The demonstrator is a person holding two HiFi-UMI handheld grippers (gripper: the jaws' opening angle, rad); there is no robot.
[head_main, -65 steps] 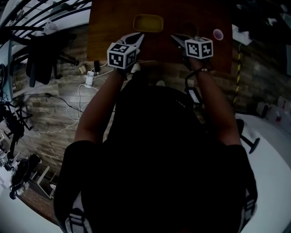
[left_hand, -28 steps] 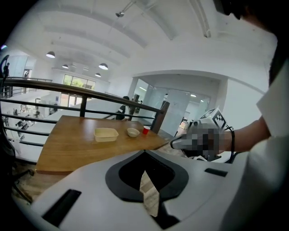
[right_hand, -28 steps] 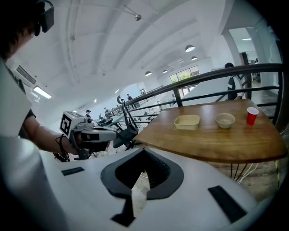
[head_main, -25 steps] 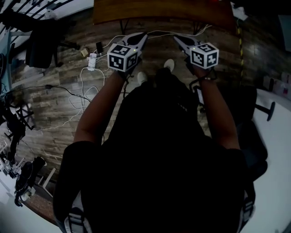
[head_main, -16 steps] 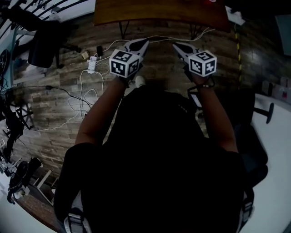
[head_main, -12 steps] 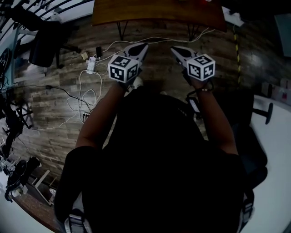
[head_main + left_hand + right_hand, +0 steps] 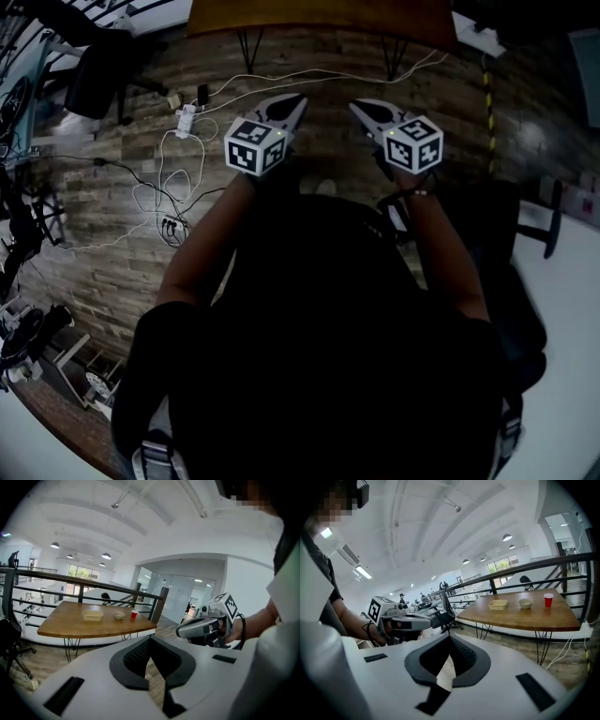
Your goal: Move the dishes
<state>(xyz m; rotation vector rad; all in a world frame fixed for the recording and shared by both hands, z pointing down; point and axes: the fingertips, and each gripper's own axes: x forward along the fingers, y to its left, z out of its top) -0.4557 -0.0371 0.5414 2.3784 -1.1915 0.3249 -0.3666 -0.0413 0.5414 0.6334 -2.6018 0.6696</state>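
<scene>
The dishes stand far off on a wooden table (image 7: 70, 623): a yellow tray (image 7: 93, 615), a small bowl (image 7: 119, 616) and a red cup (image 7: 134, 614). The right gripper view shows the same tray (image 7: 498, 604), bowl (image 7: 525, 603) and cup (image 7: 548, 600). In the head view only the table's near edge (image 7: 319, 14) shows, and the dishes are out of sight. My left gripper (image 7: 298, 100) and right gripper (image 7: 357, 107) are held side by side over the floor, well short of the table. Both are shut and hold nothing.
White cables and a power strip (image 7: 187, 120) lie on the wood floor between me and the table. A dark office chair (image 7: 98, 56) stands at the left, another chair (image 7: 525, 225) at the right beside a white surface (image 7: 572, 356). A railing (image 7: 70, 578) runs behind the table.
I have backed away from the table: it slid to the top edge of the head view and the dishes left that view. Both grippers stay shut and level.
</scene>
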